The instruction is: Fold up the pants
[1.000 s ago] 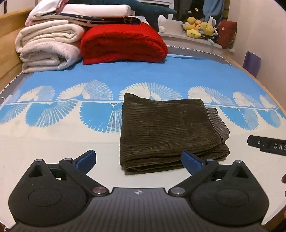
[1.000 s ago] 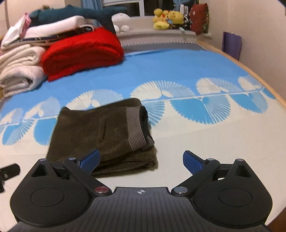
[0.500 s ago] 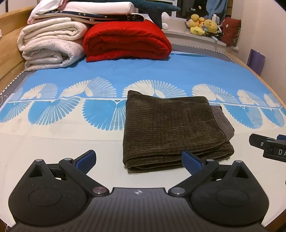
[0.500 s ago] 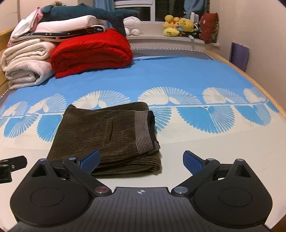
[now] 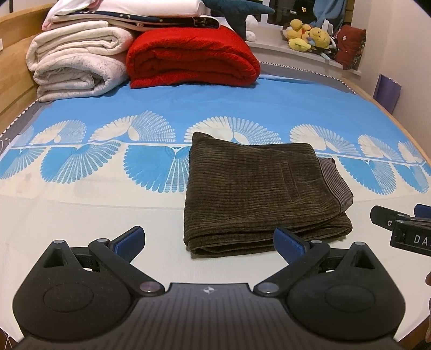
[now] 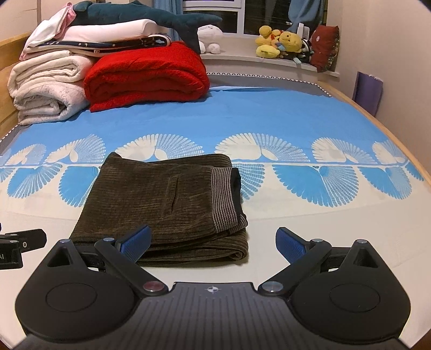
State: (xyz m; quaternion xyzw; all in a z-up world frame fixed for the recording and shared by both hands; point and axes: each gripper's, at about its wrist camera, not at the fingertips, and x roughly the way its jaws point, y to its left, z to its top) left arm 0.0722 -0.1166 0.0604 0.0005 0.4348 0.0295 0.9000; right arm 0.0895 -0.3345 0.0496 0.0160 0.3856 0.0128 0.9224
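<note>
right gripper (image 5: 404, 228): in the left view only its tip shows, cut off by the right edge; its lettering reads "DA" and breaks off
left gripper (image 6: 18, 247): in the right view cut off by the left edge
pants (image 6: 161, 199): near left corner hidden behind a blue pad (image 6: 134, 242)
shark (image 5: 237, 10): head cut off by the top edge
toys (image 6: 280, 40): too small to tell apart
</note>
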